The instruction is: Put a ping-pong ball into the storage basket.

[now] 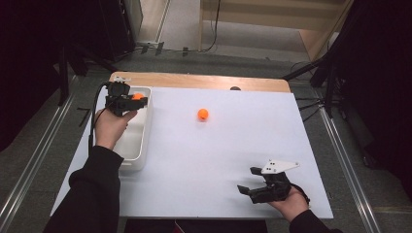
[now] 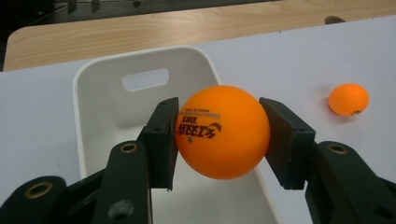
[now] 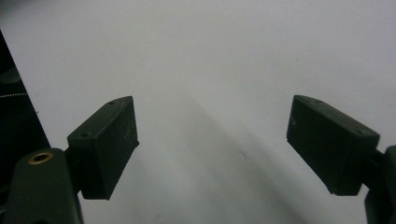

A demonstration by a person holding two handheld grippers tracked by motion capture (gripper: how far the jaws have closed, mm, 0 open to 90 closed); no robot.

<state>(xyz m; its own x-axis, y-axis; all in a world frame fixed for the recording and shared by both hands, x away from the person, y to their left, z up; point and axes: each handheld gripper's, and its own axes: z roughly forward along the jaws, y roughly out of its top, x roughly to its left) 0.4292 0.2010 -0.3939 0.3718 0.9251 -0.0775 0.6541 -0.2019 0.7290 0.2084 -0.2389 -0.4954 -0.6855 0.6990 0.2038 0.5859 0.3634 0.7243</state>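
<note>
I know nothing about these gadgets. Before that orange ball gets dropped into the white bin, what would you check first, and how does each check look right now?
1. Grip on the held ball: ok, both pads of the left hand-held gripper press its sides.
2. Ball over the white bin: ok, the bin's inside lies right below it in the left gripper view.
3. Room in the bin: ok as far as seen, the visible floor is bare; the near end is hidden.
4. Right hand-held gripper out of the way: ok, it sits at the table's near right corner, jaws open and empty.
5. Second ball: ok, it lies on the white table top, apart from the bin.
</note>
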